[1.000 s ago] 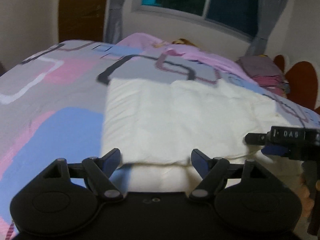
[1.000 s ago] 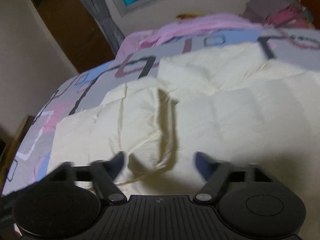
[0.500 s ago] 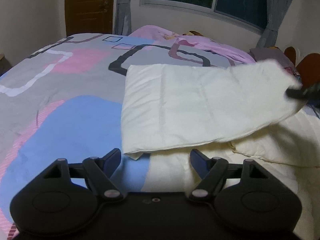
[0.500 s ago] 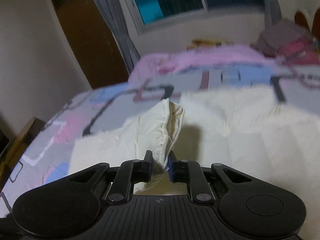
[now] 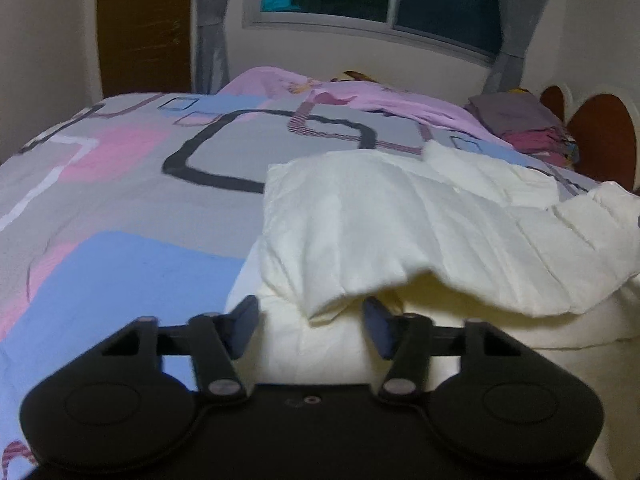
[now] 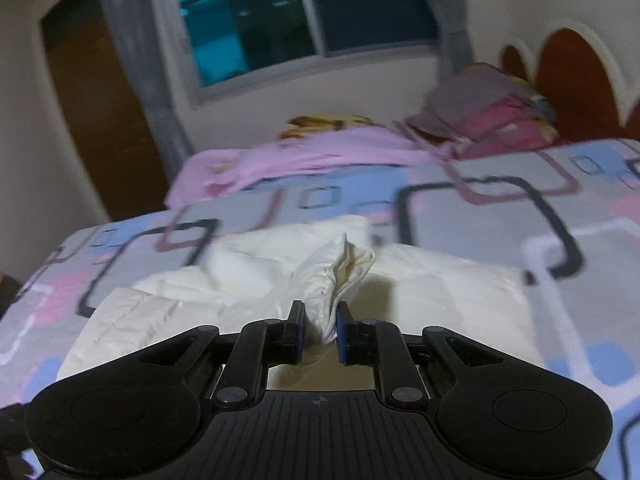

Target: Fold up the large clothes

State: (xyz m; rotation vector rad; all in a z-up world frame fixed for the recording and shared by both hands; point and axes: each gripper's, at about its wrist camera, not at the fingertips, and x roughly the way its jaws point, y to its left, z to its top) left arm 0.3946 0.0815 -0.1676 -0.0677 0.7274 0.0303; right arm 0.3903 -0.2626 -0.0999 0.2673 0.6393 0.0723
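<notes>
Your right gripper (image 6: 320, 334) pinches a bunched corner of the cream quilted padded garment (image 5: 400, 232) on the patterned bedspread (image 5: 120, 200); your left gripper (image 5: 310, 322) stands open. Carry the corner squarely across.

No text, label, brand, number or sign can be read anywhere in either view.
</notes>
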